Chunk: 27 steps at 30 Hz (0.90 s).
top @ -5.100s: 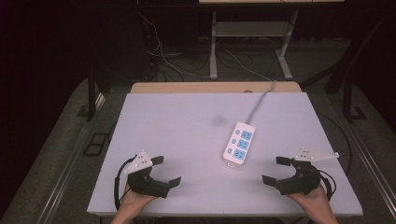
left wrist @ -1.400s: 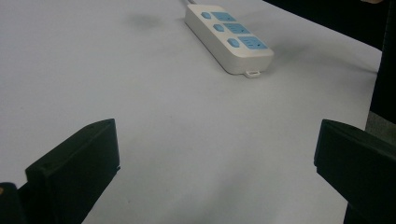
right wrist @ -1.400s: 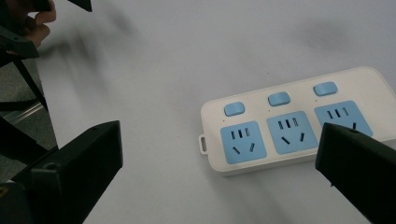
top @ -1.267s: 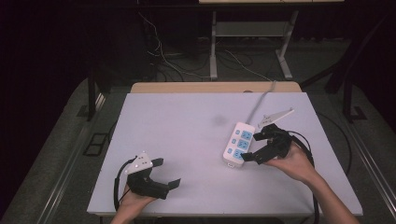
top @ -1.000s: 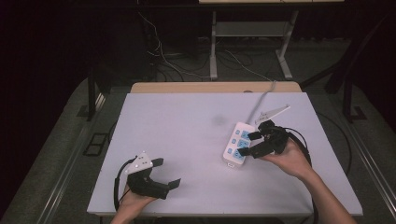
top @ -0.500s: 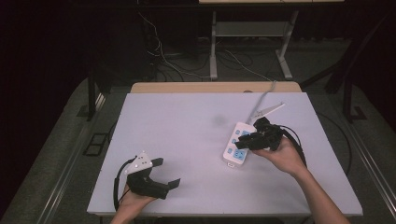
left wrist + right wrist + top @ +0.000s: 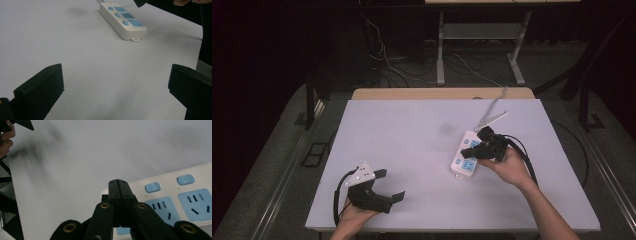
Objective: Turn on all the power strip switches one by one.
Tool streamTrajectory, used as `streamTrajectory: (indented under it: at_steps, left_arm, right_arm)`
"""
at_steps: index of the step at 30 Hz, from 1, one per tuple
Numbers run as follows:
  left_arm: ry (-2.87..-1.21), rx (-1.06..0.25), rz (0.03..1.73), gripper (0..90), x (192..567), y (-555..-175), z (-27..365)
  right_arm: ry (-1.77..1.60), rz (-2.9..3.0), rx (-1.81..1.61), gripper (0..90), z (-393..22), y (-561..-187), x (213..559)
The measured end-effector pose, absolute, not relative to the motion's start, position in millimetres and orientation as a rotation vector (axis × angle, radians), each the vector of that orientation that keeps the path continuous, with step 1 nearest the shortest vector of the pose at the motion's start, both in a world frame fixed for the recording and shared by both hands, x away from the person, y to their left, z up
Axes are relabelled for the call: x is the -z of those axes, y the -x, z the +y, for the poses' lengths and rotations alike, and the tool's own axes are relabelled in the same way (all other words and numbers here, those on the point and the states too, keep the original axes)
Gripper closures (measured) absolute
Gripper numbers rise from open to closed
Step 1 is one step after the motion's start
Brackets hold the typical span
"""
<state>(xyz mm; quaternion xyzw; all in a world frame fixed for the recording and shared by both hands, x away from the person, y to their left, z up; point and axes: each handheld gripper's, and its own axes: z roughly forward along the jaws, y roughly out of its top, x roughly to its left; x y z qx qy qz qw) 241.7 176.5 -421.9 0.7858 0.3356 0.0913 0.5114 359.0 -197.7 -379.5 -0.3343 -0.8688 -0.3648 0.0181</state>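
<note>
At approx. 4 o'clock on the table (image 7: 412,130), R gripper (image 7: 468,151), jaws just closed together w/ nothing between, sits over the power strip (image 7: 466,156): press its switch button (image 7: 152,187) squarely w/ the tip; L gripper (image 7: 392,186) idles, jaws apart.

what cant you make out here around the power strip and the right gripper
- Right gripper view: the shut right gripper covers the power strip's near end, so whether its tips press a switch is hidden; the far end is cut off at the edge.
- High view: the switches are too small to read; hand and gripper hide part of the strip.
- Left gripper view: the strip's cable end is cut off at the top edge.
</note>
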Motion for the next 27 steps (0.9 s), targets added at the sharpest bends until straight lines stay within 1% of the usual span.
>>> streamTrajectory:
  at_steps: [8,27]
  left_arm:
    - [-1.893,-0.219,0.807,0.0,422.0,-242.0,176.6]
    - [-1.893,-0.224,0.807,0.0,421.7,-242.2,177.4]
  right_arm:
    - [1.033,-2.685,1.111,90.0,-187.5,-365.4,391.9]
    - [1.036,-2.718,1.026,90.0,-178.7,-372.8,411.1]
